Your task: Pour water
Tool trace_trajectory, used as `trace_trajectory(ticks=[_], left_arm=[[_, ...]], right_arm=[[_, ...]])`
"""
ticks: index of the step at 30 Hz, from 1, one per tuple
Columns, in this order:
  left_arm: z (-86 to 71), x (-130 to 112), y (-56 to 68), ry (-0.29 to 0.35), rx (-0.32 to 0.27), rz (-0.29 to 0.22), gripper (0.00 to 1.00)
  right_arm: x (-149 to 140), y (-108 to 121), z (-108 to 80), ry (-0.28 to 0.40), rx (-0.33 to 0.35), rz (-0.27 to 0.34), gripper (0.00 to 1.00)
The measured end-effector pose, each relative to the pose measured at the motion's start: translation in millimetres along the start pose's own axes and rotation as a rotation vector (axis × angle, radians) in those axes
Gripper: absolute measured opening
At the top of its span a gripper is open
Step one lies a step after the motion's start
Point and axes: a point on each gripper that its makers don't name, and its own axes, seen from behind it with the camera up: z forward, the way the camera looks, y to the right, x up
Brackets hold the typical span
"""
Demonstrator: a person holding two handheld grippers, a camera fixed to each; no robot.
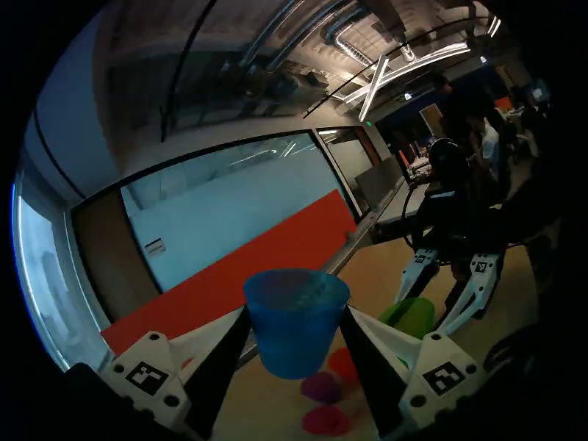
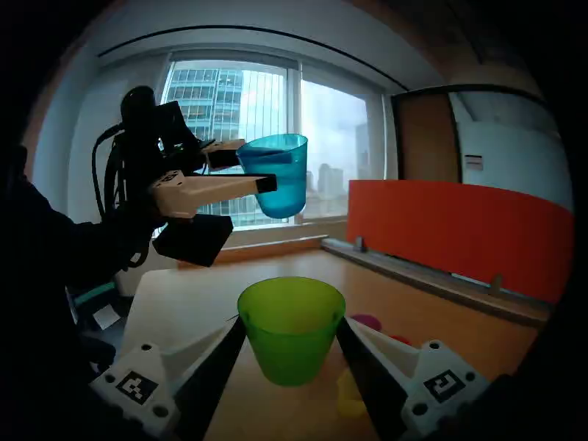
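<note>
Two cups in hand, one per gripper.

Left gripper view: left gripper (image 1: 296,317) clamped on translucent blue cup (image 1: 296,334) at lower centre, upright, held clear above the surface (image 1: 378,268), probably as the pouring vessel. Right of centre, green cup (image 1: 408,320) gripped by right gripper (image 1: 430,309), probably as receiver.

Right gripper view: green cup clamped at lower centre, mouth up, empty as far as visible. Blue cup at upper left, higher, level, not yet tipped. Darker lower band hints at water; not certain.

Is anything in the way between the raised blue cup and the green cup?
Nothing visible. In the right gripper view, the blue cup hangs higher than the green cup, with just open air between them.
</note>
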Motion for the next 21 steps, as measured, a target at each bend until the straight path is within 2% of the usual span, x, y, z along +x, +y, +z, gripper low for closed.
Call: trace_trajectory(ticks=[21], left_arm=[[7.4, 22.0, -6.1, -0.001, 0.029, 0.199, 0.84]], right_arm=[[-0.6, -10.3, 11.7, 0.004, 0.036, -0.006, 0.89]])
